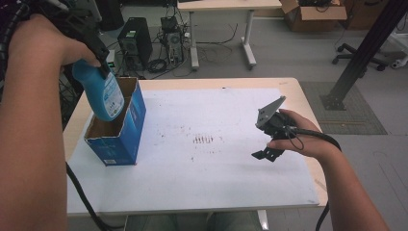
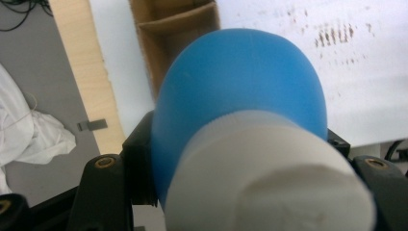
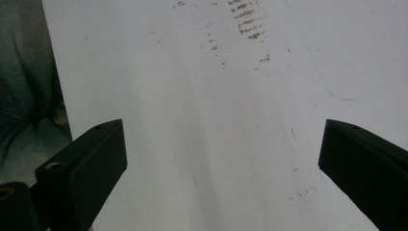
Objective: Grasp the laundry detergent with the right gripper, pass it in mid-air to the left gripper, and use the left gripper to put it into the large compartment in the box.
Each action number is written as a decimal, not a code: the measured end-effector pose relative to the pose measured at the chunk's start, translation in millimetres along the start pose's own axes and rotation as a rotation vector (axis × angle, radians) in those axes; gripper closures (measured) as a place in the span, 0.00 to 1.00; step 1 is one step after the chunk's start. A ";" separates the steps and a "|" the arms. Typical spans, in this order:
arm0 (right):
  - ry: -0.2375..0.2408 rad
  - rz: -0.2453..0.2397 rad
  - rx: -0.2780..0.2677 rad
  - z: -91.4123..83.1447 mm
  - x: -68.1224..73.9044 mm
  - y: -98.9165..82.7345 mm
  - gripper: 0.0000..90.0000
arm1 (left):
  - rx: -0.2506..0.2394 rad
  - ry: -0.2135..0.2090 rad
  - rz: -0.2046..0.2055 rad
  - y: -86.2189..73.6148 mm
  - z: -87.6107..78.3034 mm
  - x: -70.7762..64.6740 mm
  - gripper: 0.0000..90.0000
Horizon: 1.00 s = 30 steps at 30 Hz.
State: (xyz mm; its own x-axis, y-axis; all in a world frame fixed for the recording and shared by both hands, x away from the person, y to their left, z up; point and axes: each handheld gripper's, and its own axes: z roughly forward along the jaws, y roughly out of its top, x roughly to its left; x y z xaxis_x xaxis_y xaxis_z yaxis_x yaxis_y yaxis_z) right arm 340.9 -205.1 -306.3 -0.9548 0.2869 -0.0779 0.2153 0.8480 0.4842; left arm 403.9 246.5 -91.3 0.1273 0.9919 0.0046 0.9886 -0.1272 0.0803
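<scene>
Blue plastic bottle with a white cap (image 2: 240,101) sat clamped near its neck in the left gripper (image 1: 91,43), hanging tilted over the open top of the blue cardboard box (image 1: 122,130) at the table's left. Its base could have caught the box rim and tipped the box, since the right gripper (image 3: 221,159), jaws spread and empty over the white mat (image 1: 216,173), was well apart.

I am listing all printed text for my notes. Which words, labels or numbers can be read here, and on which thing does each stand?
None can be read.
Blue bottle: a pale label on its side, print too blurred to read.
Blue box: a small pale printed patch low on its front, too small to read.
White table cover: brown smudges, not writing.
</scene>
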 end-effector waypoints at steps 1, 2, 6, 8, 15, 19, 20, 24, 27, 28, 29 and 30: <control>0.001 0.001 0.002 0.6 0.0 -0.1 0.03 | -0.003 0.000 -0.011 0.0 0.9 2.1 0.42; 0.004 0.003 0.005 1.1 0.1 -0.1 0.03 | -0.005 0.002 -0.018 0.2 1.6 4.1 0.42; 0.008 0.004 0.003 2.5 -0.2 -0.1 0.04 | -0.012 0.005 -0.044 0.8 4.1 9.5 0.42; 0.009 0.004 0.004 3.2 -0.5 0.0 0.04 | -0.012 0.010 -0.051 1.5 5.6 11.0 0.42; 0.015 0.007 0.008 5.4 -0.9 0.9 0.04 | -0.002 0.003 -0.069 3.7 16.5 17.4 0.42; 0.019 0.007 0.006 6.6 -0.5 1.5 0.04 | 0.007 0.005 -0.071 4.7 25.6 20.8 0.42; 0.019 0.008 0.007 7.0 -0.3 1.8 0.04 | 0.009 0.005 -0.073 5.0 28.0 21.8 0.42; 0.022 0.004 0.010 8.7 -0.1 2.6 0.04 | 0.017 0.005 -0.077 6.4 38.3 24.2 0.42; 0.021 0.004 0.002 9.7 0.4 3.5 0.03 | 0.025 -0.001 -0.072 7.8 48.4 25.5 0.42; 0.025 0.003 0.003 9.9 0.5 3.8 0.04 | 0.029 -0.005 -0.073 8.2 51.9 26.1 0.42; 0.027 0.003 0.004 10.4 0.9 4.2 0.04 | 0.030 -0.008 -0.075 8.4 55.7 26.6 0.42; 0.026 0.002 0.004 10.9 1.3 4.5 0.04 | 0.034 -0.011 -0.077 8.8 59.4 27.3 0.42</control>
State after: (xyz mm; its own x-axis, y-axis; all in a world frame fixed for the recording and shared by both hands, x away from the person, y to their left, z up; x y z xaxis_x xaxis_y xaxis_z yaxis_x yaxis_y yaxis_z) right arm 342.9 -196.0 -313.7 -0.9594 0.2769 -0.0543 0.2179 0.8494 0.4807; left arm 420.8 272.2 -149.7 0.0513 0.9986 -0.0115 0.9977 -0.0507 0.0456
